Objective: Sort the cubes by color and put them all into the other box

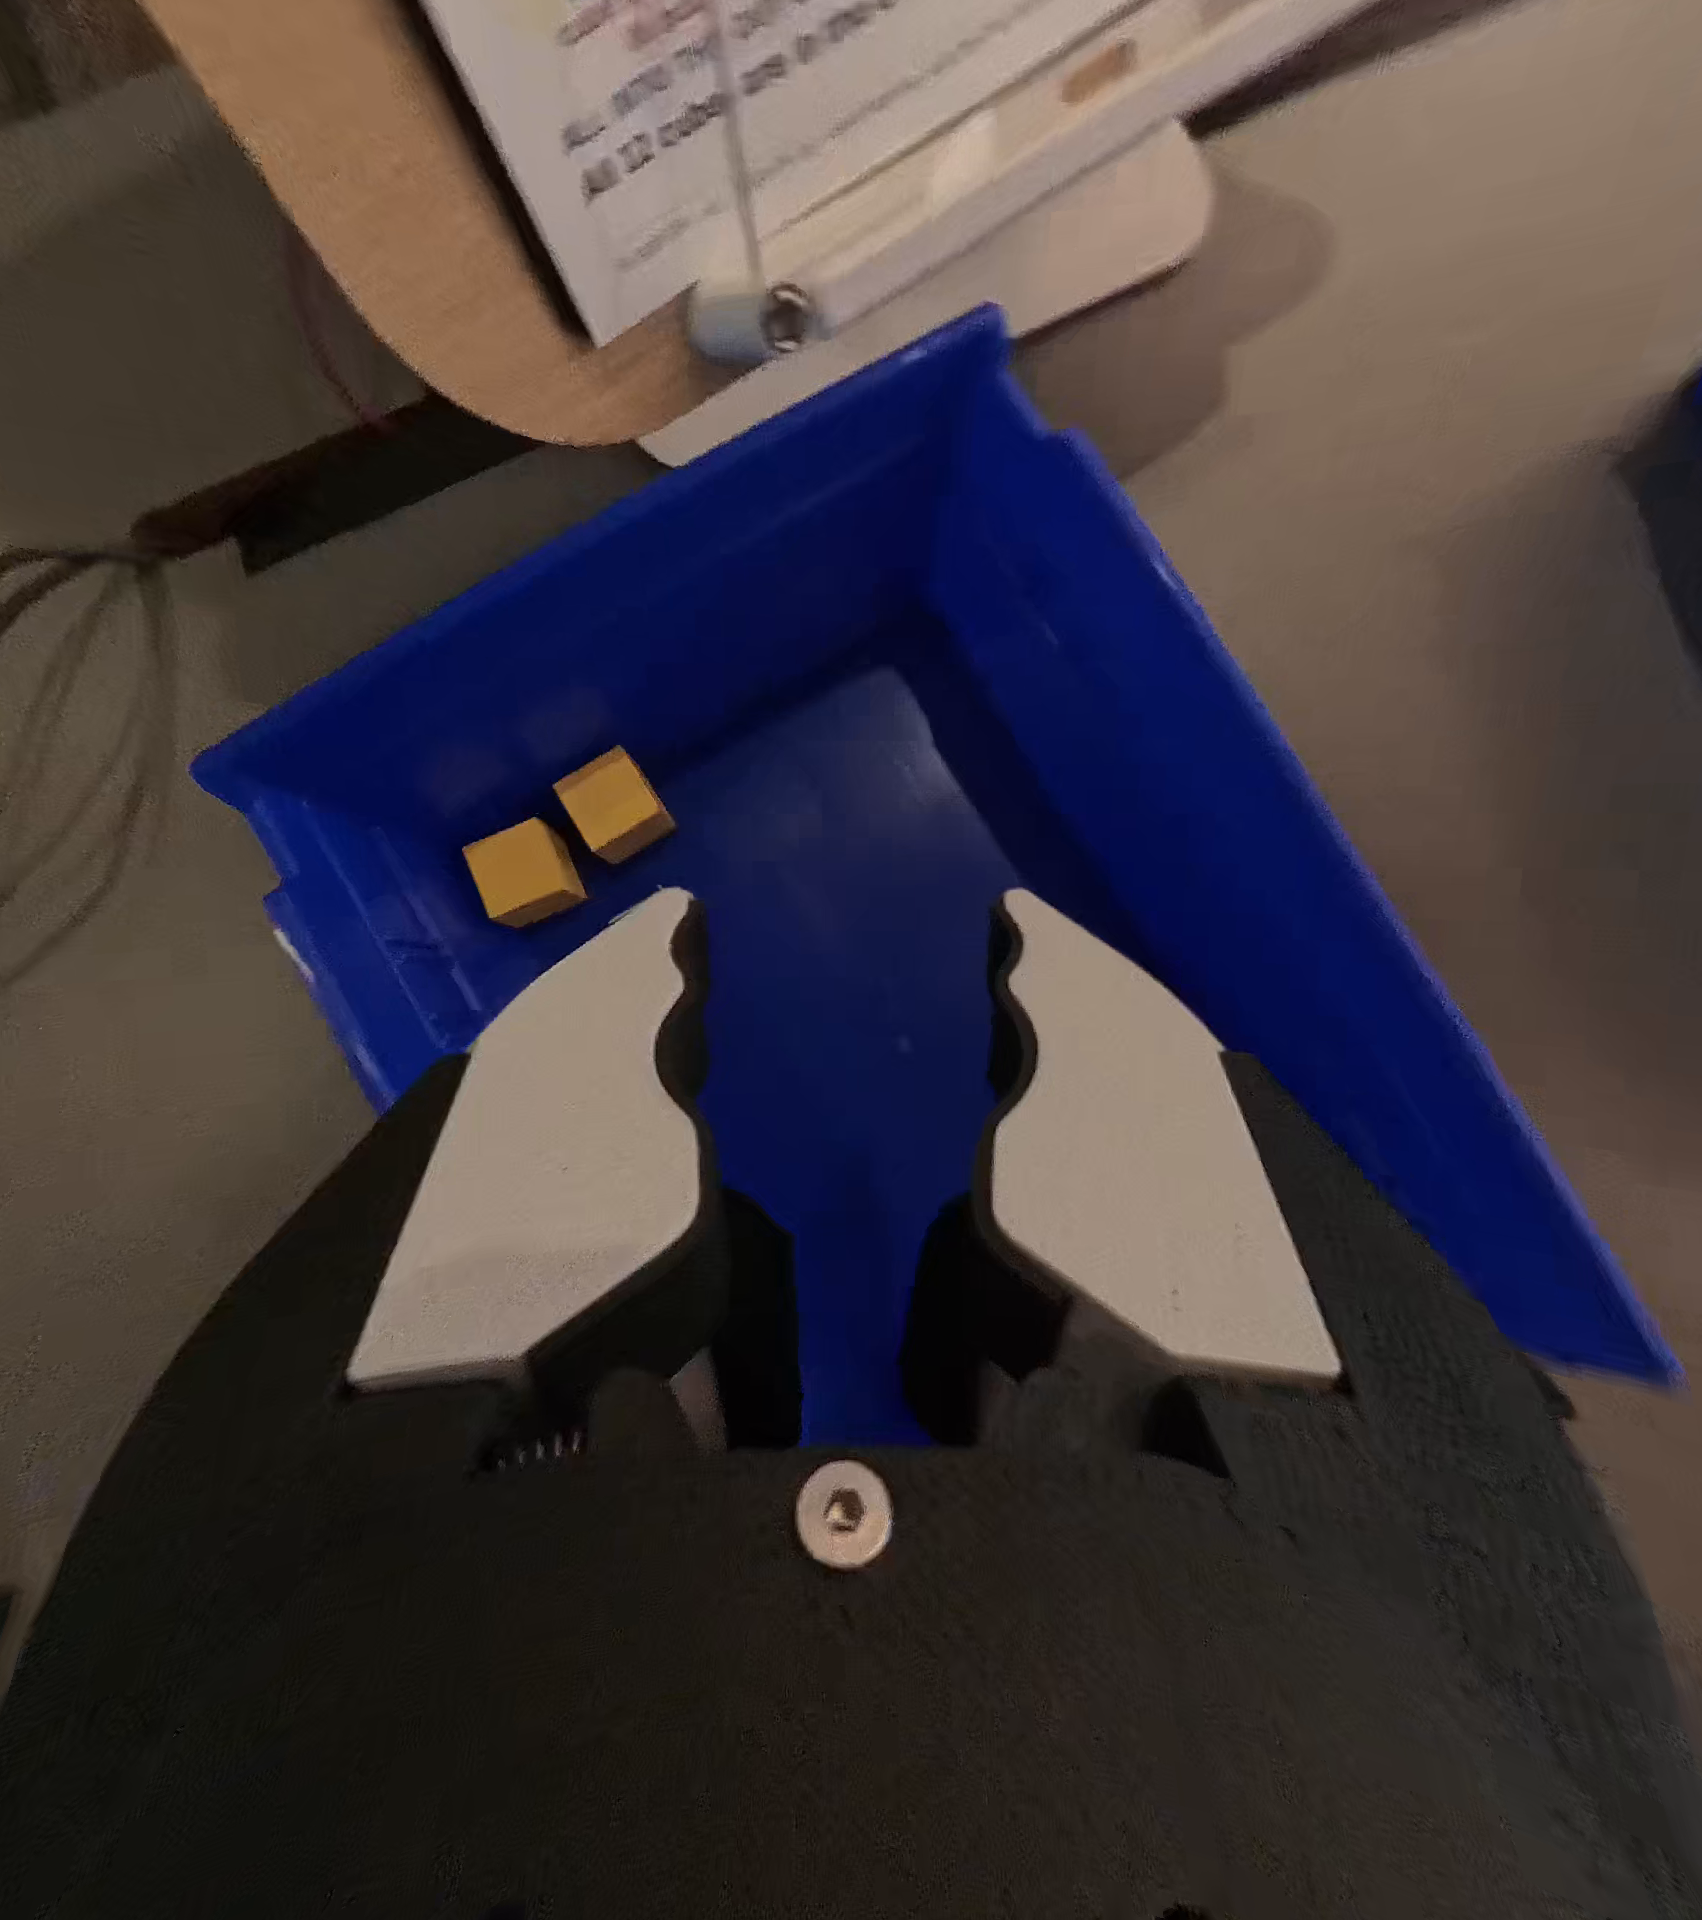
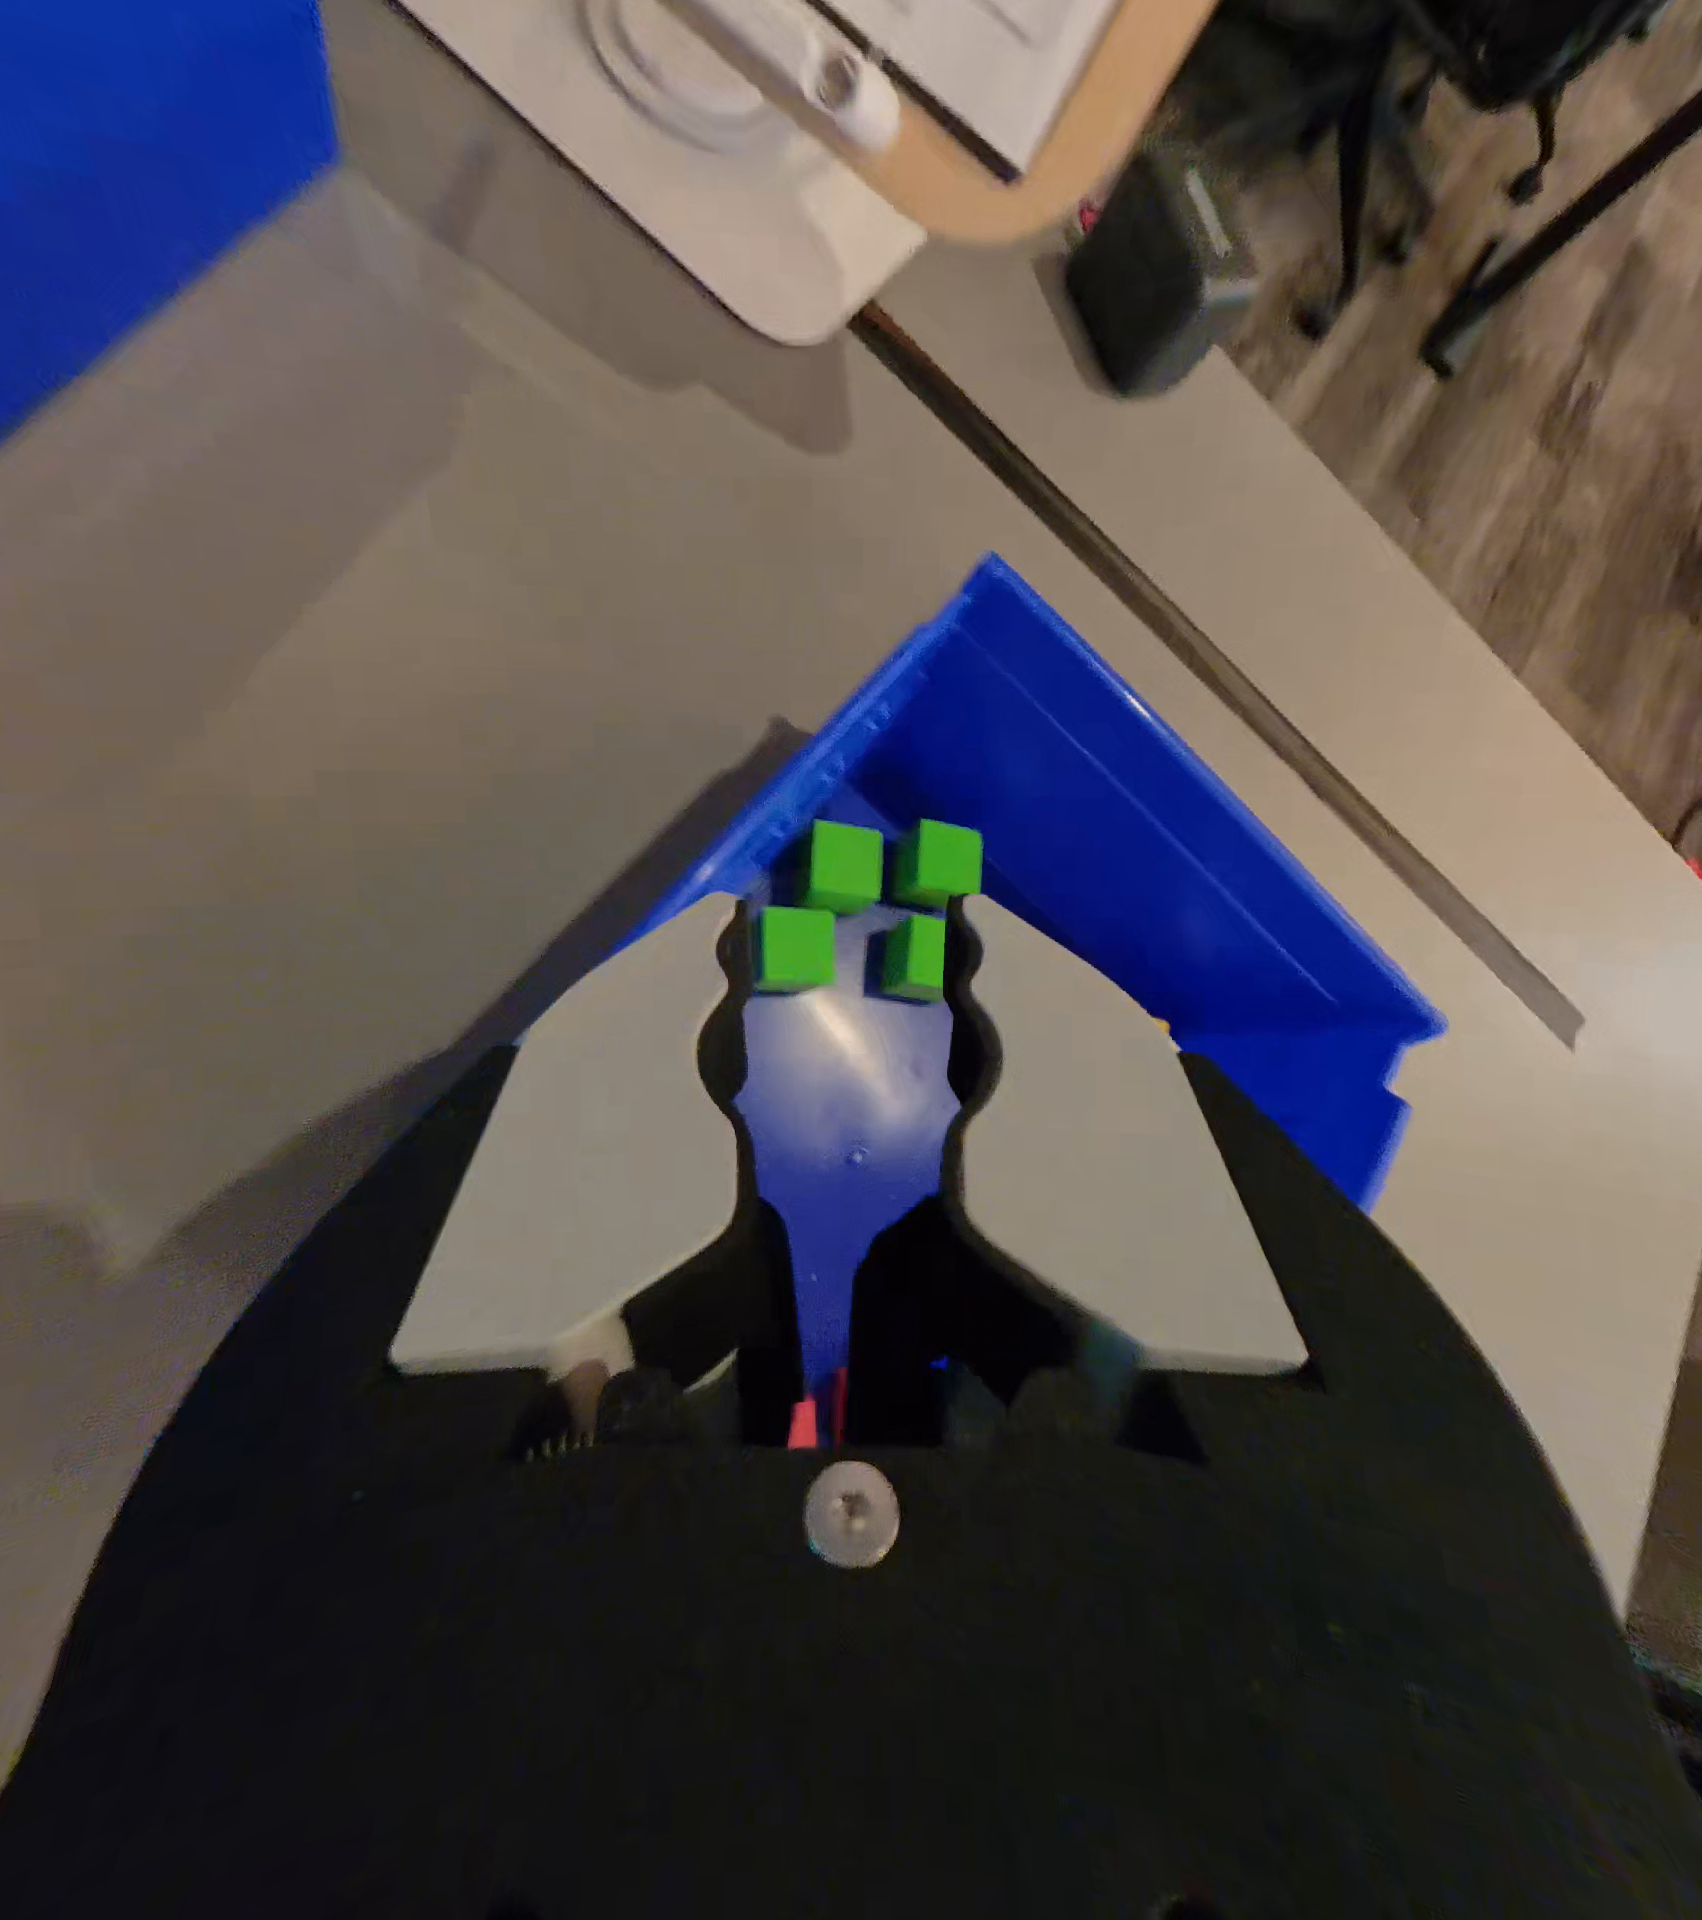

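Both grippers spread, nothing pinched, each over its own blue bin.
Left gripper (image 1: 842, 914) hangs above a blue bin (image 1: 1138, 727); two yellow cubes (image 1: 566, 831) lie by its left wall. Right gripper (image 2: 847, 920) is over another blue bin (image 2: 1138, 883); four green cubes (image 2: 868, 904) cluster at the fingertips.

The left gripper (image 1: 842, 914) is held with jaws apart, empty, above a blue bin (image 1: 1190, 831). Two yellow cubes (image 1: 566, 836) are seen by the bin's left wall, seemingly just apart, though blurred.
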`<state>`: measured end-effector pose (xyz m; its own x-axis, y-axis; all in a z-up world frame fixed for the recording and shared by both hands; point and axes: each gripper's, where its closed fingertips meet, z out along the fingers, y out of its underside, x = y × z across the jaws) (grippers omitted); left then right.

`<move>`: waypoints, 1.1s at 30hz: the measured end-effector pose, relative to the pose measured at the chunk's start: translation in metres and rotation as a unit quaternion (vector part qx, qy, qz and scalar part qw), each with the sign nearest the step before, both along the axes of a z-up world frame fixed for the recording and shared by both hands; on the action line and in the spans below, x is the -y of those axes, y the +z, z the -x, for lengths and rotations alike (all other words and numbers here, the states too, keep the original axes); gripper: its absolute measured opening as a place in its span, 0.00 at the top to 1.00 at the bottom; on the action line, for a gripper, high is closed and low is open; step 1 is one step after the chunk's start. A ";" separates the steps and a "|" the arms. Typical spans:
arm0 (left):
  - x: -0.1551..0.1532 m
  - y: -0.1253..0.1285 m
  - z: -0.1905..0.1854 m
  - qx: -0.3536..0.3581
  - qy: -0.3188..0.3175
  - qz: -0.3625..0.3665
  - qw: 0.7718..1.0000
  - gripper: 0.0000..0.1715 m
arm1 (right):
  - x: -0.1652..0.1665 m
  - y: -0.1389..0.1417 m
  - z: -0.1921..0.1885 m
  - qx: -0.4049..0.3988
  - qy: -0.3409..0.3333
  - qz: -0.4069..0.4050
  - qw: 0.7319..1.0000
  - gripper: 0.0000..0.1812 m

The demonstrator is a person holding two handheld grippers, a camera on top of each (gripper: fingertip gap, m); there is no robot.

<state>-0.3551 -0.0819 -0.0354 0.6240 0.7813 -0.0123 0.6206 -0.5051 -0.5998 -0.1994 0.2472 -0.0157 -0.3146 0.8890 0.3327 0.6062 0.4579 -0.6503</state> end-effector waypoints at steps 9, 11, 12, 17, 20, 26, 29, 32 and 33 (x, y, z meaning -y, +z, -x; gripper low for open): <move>0.008 -0.057 0.049 -0.064 0.172 -0.027 0.983 0.62 | 0.022 0.016 -0.005 -0.078 0.050 0.067 0.993 0.82; 0.007 -0.064 0.056 -0.065 0.192 -0.028 0.979 0.61 | 0.021 0.017 -0.005 -0.088 0.058 0.078 0.991 0.82; 0.007 -0.068 0.059 -0.060 0.201 -0.027 0.977 0.61 | 0.020 0.018 -0.006 -0.092 0.061 0.082 0.991 0.82; 0.006 -0.085 0.065 -0.045 0.215 -0.024 0.975 0.66 | 0.012 0.021 -0.011 -0.104 0.070 0.091 0.988 0.82; 0.015 -0.089 0.068 -0.049 0.223 -0.023 0.973 0.68 | 0.006 0.024 -0.015 -0.113 0.070 0.093 0.987 0.82; 0.026 -0.106 0.067 -0.032 0.224 -0.001 0.974 0.68 | 0.007 0.031 -0.016 -0.125 0.073 0.089 0.985 0.82; 0.024 -0.114 0.069 -0.024 0.220 -0.010 0.975 0.68 | 0.009 0.030 -0.016 -0.124 0.075 0.083 0.986 0.82; 0.023 -0.121 0.073 -0.026 0.217 0.000 0.976 0.69 | 0.009 0.027 -0.017 -0.121 0.073 0.080 0.987 0.82; 0.023 -0.122 0.075 -0.027 0.217 0.000 0.976 0.69 | 0.008 0.027 -0.017 -0.121 0.072 0.079 0.987 0.82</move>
